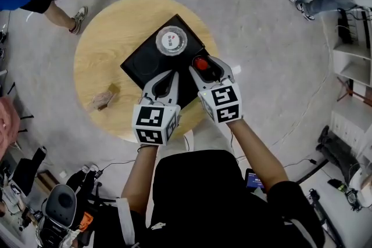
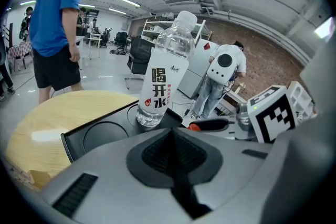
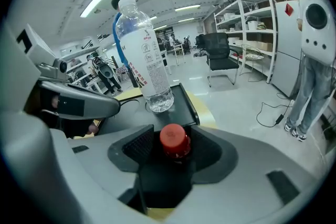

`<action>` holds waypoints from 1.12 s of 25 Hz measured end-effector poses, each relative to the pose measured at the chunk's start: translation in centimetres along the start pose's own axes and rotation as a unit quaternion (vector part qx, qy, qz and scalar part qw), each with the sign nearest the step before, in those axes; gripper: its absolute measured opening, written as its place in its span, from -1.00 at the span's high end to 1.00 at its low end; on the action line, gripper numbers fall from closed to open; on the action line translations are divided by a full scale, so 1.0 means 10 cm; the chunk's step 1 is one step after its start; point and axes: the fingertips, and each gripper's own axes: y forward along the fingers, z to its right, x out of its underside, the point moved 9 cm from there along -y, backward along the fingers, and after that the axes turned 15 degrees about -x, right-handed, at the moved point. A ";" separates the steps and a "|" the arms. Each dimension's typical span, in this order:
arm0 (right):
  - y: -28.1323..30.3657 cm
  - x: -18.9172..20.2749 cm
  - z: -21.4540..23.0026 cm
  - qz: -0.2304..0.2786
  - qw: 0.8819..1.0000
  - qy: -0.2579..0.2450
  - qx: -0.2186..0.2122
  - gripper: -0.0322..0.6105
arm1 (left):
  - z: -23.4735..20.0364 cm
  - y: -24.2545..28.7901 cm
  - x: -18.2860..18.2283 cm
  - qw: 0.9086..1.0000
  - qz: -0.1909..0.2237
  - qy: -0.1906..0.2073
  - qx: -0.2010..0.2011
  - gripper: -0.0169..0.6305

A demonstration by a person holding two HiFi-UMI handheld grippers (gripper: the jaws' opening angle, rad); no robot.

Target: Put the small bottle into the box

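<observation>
Where the grey concrete floor (image 1: 261,38) carries a round wooden table (image 1: 99,61), the small bottle (image 3: 174,140) stands upright in the black box (image 1: 139,64), between the wide-open jaws of the right gripper (image 1: 209,68).

The room is a workshop with shelves, chairs and people standing near. The box lies on the table's near half, with a tall water bottle (image 2: 164,76) upright at its far side. The small bottle, with a red cap, is at the box's near right corner; its pads do not seem to press it, so I judge it released. The left gripper (image 2: 170,131), jaws together and empty, rests just beside, farther from the bottle.
</observation>
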 end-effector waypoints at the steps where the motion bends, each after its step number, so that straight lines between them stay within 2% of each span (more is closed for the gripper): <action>1: -0.01 0.01 -0.01 -0.001 1.000 0.001 -0.002 0.28 | 0.00 -0.01 0.00 1.000 0.001 0.001 0.001 0.91; 9: -0.14 -0.05 -0.09 0.021 1.000 0.002 0.005 0.27 | 0.01 -0.13 -0.01 1.000 0.014 0.007 0.007 0.91; 17: -0.33 -0.15 -0.30 0.044 0.999 -0.007 0.020 0.28 | 0.02 -0.38 -0.07 0.999 0.046 0.018 0.017 0.91; 21: -0.47 -0.24 -0.46 0.059 0.998 -0.014 0.029 0.39 | 0.04 -0.58 -0.12 0.997 0.064 0.024 0.021 0.91; 28: -0.77 -0.35 -0.91 0.105 0.992 -0.045 0.047 0.74 | 0.08 -1.09 -0.12 0.993 0.103 0.039 0.035 0.91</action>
